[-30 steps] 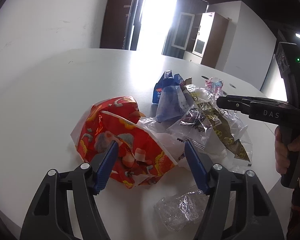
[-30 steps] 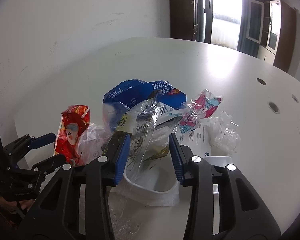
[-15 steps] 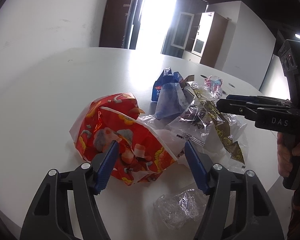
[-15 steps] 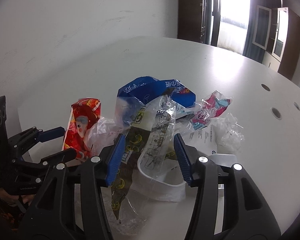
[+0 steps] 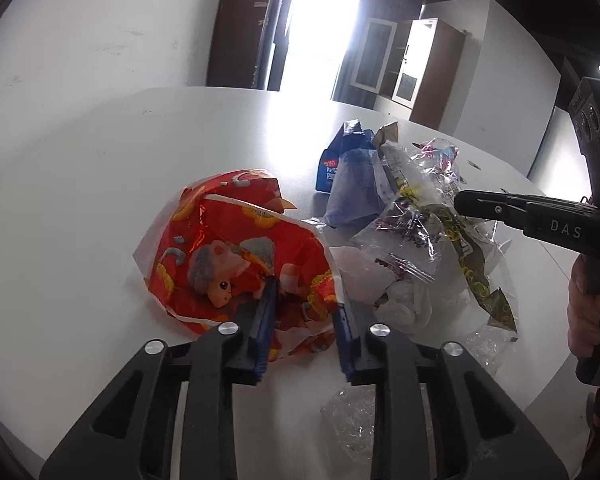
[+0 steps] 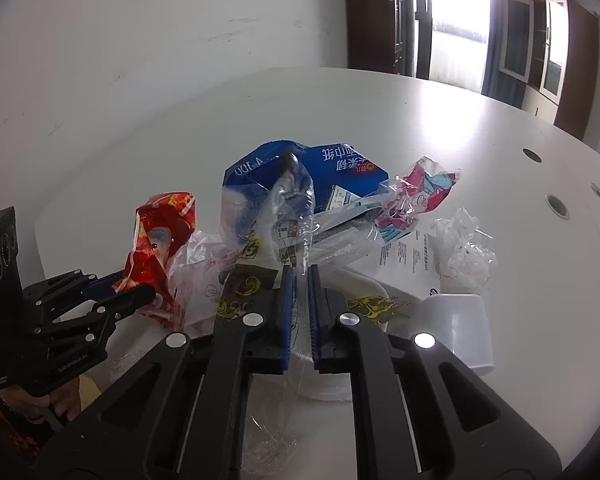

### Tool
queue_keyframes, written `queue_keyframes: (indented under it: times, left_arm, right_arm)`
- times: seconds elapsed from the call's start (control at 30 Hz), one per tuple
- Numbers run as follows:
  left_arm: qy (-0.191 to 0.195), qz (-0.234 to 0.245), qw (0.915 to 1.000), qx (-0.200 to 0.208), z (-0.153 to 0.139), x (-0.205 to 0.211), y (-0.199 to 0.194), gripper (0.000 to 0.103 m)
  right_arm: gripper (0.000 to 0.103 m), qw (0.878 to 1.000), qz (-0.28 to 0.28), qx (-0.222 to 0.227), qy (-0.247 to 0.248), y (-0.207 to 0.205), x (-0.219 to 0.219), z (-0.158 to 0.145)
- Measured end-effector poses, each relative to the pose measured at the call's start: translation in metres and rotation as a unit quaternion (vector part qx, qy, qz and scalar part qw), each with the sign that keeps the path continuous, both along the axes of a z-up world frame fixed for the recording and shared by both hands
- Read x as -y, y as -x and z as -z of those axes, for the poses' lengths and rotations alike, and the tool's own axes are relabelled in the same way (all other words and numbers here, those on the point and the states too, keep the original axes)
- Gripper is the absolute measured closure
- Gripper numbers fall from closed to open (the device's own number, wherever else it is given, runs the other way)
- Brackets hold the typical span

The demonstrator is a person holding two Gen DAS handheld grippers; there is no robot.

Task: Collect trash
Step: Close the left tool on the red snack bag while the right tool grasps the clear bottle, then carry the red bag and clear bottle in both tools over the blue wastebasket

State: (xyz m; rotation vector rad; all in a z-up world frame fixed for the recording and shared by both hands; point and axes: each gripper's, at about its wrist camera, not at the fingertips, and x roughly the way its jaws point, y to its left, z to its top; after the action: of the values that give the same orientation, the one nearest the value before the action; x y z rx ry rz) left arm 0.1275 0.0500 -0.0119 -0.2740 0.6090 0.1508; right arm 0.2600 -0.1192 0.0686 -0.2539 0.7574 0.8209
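Two grippers were busy; left gripper (image 5: pixel 305 312) was closing on the red bag (image 5: pixel 236 256); right gripper (image 6: pixel 299 280) pinched the clear wrapper (image 6: pixel 292 216); most trash still lay on the bench (image 5: pixel 100 184).

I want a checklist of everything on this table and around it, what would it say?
Surface: white table, round holes in its top.
Job's things: red snack bag, blue tissue pack, clear wrapper, pink wrapper, crinkled clear plastic, all in one loose pile.
Clutter: white tub, printed paper sheet.
Grippers: left gripper closing, its pads pressing the red snack bag's edge; right gripper shut on the clear wrapper.
Cables: nothing seen.
Surroundings: bright window, brown cabinet, white wall.
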Motion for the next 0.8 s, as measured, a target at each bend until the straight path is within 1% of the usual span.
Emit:
queue_keyframes:
  times: [0.1,0.2,0.37,0.47,0.57,0.7,0.8]
  left_arm:
    - [0.004,-0.017,0.9996,0.021,-0.010,-0.006,0.014,0.088]
    - [0.008,-0.030,0.9986,0.042,-0.023,-0.012,0.030,0.089]
    - [0.007,-0.033,0.9969,0.072,-0.044,-0.009,0.063,0.089]
    - [0.003,-0.019,0.9960,0.087,-0.053,0.000,0.086,0.089]
    - [-0.009,-0.004,0.9951,0.099,-0.057,0.016,0.109,0.089]
    - [-0.007,0.028,0.9942,0.104,-0.056,0.038,0.136,0.089]
    - [-0.013,0.050,0.9935,0.101,-0.050,0.055,0.156,0.089]
  right_arm:
    - [0.102,1.000,0.000,0.008,-0.008,0.008,0.003,-0.004]
    - [0.102,0.999,0.003,0.015,-0.029,0.019,0.010,-0.013]
    - [0.102,0.997,0.007,0.034,-0.067,0.044,0.024,-0.030]
    - [0.102,0.995,0.005,0.049,-0.090,0.066,0.038,-0.039]
    - [0.102,0.992,0.011,0.061,-0.114,0.091,0.056,-0.041]
    - [0.102,0.988,0.018,0.068,-0.139,0.124,0.082,-0.034]
    - [0.102,0.987,0.023,0.063,-0.148,0.151,0.097,-0.022]
